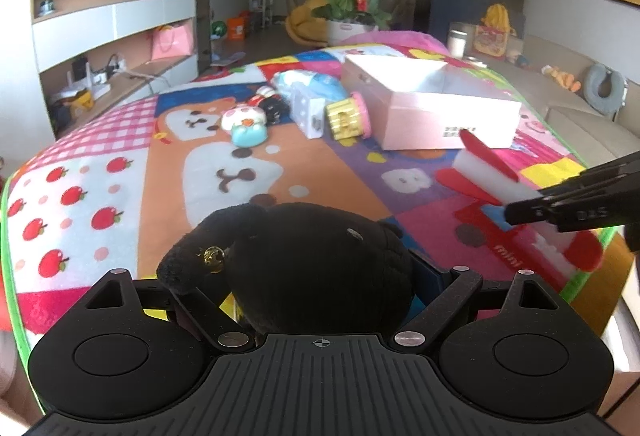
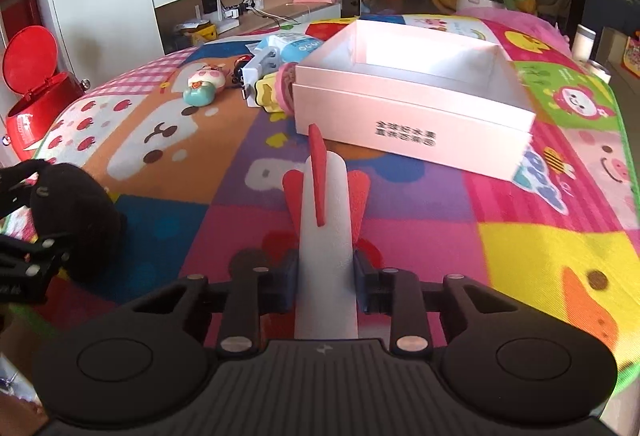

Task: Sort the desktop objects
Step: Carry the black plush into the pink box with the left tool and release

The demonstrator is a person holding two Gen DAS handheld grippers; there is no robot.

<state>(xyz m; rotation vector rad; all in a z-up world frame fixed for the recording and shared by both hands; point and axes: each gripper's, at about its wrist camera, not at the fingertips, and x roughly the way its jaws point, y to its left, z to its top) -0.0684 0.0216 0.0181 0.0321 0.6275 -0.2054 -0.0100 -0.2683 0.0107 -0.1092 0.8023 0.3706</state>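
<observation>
My left gripper (image 1: 320, 288) is shut on a black plush toy (image 1: 304, 256) with a small gold bell, held low over the near edge of the colourful mat. It also shows at the left of the right wrist view (image 2: 72, 220). My right gripper (image 2: 326, 276) is shut on a white foam plane with red wings and fin (image 2: 326, 212), nose pointing toward the open pink box (image 2: 412, 124). The plane also shows in the left wrist view (image 1: 492, 176). The box (image 1: 440, 112) looks empty inside.
A cluster of small items lies left of the box: a mushroom-shaped toy (image 1: 245, 128), a white carton (image 1: 308, 112), a yellow and pink toy (image 1: 348, 116), a blue packet (image 1: 308, 82). A red bin (image 2: 32, 92) stands off the mat's left edge.
</observation>
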